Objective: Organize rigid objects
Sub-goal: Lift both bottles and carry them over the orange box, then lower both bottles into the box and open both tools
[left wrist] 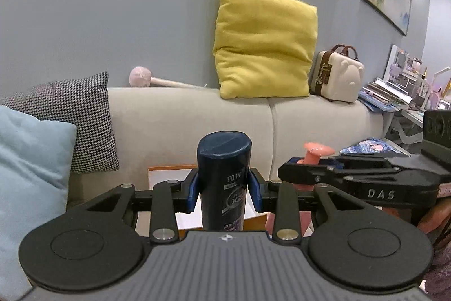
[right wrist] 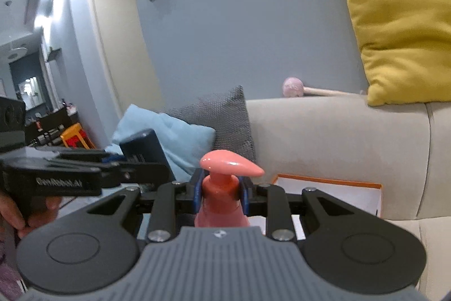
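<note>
My left gripper (left wrist: 224,189) is shut on a dark blue bottle (left wrist: 224,177), held upright with its flat end up and its label upside down. My right gripper (right wrist: 221,192) is shut on the neck of a pink pump bottle (right wrist: 222,193). The pink bottle also shows in the left wrist view (left wrist: 314,153), to the right of the blue one, and the right gripper (left wrist: 293,172) holds it there. The blue bottle shows at the left in the right wrist view (right wrist: 141,148). An orange-edged white box (left wrist: 169,177) lies on the sofa seat behind both bottles.
A beige sofa (left wrist: 310,120) runs across the back. On it are a light blue cushion (left wrist: 25,168), a houndstooth cushion (left wrist: 76,114), a yellow cushion (left wrist: 262,44), a pink-headed wooden mallet (left wrist: 146,78) and a small cream case (left wrist: 338,75). Stacked books (left wrist: 386,95) lie at the right.
</note>
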The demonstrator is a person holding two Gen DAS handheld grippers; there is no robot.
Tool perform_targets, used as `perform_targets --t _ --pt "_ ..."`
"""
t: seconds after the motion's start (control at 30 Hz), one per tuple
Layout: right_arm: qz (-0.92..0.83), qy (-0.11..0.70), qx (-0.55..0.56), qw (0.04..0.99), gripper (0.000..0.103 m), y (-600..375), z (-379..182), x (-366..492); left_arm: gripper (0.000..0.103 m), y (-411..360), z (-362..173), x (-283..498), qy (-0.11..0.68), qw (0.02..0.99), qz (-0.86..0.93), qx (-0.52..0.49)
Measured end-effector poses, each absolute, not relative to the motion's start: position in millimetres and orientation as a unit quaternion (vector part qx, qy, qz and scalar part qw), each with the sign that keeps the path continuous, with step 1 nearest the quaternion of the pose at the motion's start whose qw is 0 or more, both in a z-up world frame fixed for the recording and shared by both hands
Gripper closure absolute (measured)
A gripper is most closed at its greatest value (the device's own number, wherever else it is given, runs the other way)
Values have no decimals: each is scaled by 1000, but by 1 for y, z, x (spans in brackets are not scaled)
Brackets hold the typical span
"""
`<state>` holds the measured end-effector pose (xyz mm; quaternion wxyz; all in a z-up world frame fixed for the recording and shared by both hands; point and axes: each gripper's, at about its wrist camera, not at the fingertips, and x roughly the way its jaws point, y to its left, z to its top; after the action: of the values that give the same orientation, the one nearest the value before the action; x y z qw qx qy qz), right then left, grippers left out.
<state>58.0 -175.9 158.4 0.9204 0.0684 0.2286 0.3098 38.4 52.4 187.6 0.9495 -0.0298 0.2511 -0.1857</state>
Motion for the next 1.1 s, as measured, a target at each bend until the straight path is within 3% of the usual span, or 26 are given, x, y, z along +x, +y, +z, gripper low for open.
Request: perform_targets --t 0.27,0.53,0.8,1.1 --pt "261 274 55 924 76 -170 107 154 62 56 147 139 297 935 -193 -27" --pt "242 358 44 901 76 -155 19 249 63 45 56 229 384 904 -190 -4" --pt "244 453 54 856 76 -142 -50 315 63 45 -11 274 459 868 -188 11" --pt "228 521 80 819 76 -137 -96 358 63 46 -36 307 489 850 -197 19"
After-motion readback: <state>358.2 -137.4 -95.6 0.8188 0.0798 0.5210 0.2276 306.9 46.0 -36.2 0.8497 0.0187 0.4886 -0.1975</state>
